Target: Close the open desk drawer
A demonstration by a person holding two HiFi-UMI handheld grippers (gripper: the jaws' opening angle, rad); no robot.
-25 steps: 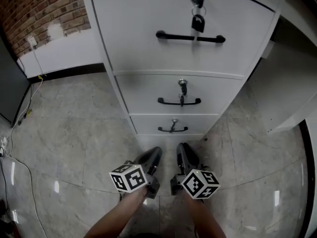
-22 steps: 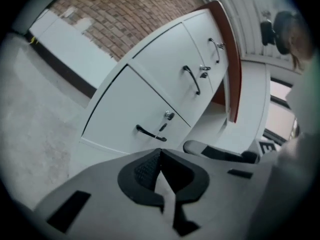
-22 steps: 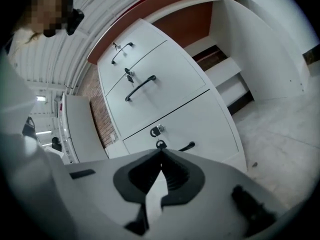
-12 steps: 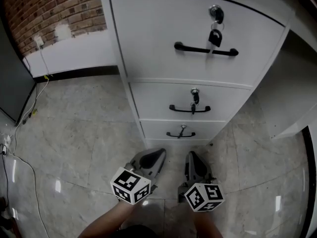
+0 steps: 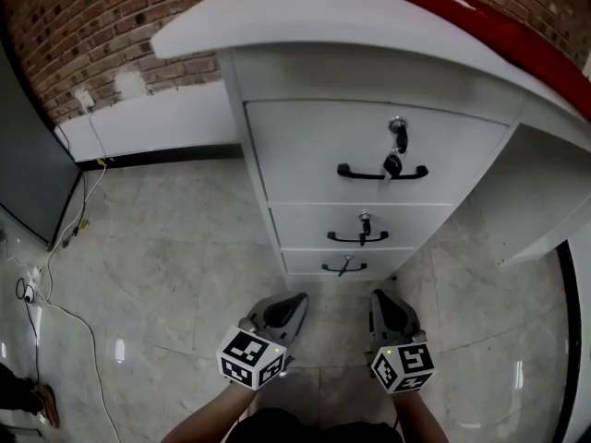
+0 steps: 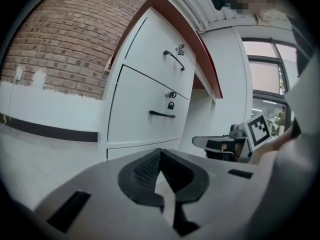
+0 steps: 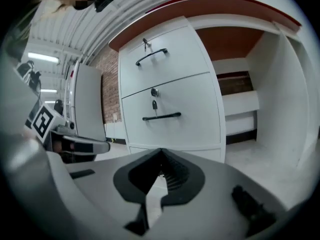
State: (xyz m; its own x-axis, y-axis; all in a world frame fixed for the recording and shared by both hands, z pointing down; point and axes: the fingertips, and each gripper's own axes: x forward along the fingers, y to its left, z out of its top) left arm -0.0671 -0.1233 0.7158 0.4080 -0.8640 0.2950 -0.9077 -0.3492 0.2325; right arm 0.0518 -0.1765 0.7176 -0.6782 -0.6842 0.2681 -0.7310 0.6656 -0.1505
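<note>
Fingers: my left gripper (image 5: pixel 288 305) pressed together, nothing between | my right gripper (image 5: pixel 386 305) likewise closed, empty | target: white three-drawer pedestal (image 5: pixel 305 155) with black bar handles, under white red-edged surface (image 5: pixel 305 17), all fronts flush | place: both grippers side by side above grey marble floor (image 5: pixel 166 247), short of the bottom drawer (image 5: pixel 369 259).

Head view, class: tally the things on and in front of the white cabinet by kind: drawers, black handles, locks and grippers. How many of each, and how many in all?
drawers: 3
handles: 3
locks: 3
grippers, the left gripper and the right gripper: 2
Total: 11
</note>
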